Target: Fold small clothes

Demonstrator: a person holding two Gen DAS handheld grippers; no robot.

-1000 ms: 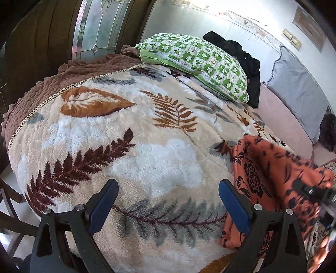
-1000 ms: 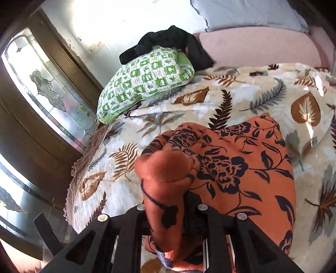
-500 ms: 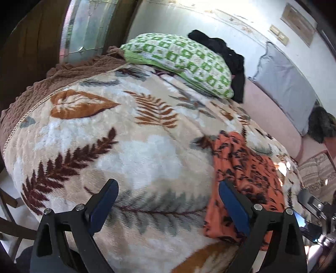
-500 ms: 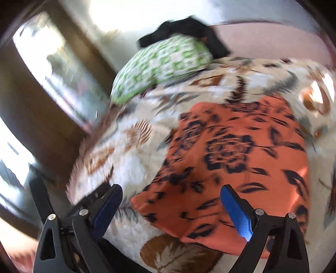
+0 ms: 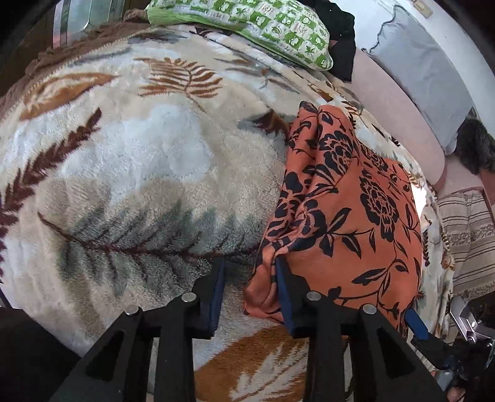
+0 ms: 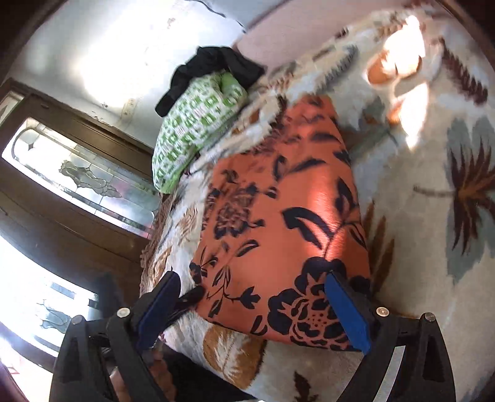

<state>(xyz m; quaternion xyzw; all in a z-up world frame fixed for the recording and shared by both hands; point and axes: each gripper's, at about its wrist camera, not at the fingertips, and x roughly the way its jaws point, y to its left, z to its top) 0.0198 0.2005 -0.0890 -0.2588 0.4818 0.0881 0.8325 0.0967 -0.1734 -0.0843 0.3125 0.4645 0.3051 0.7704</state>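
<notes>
On the bed, a plush cream blanket (image 5: 130,173) printed with brown and grey fern leaves covers the whole surface. The orange garment with a black flower print (image 5: 349,213) lies on the blanket's right half as the left wrist view shows it, folded into a rough rectangle with a bunched near-left corner. The left gripper (image 5: 247,278) has just been narrowing; its jaws now stand fairly close, with that bunched corner between them. The right blue pad (image 5: 283,287) lies against the cloth, while the left pad is apart from it, so no full clamp is visible. The right gripper (image 6: 250,301) stands wide, its two blue pads straddling the near edge of the garment and gripping nothing. A green-and-white checked pillow (image 5: 263,27) rests at the far end of the bed, with a black cloth (image 6: 213,68) heaped behind it. A grey cushion (image 5: 423,71) leans against the wall to the right
</notes>
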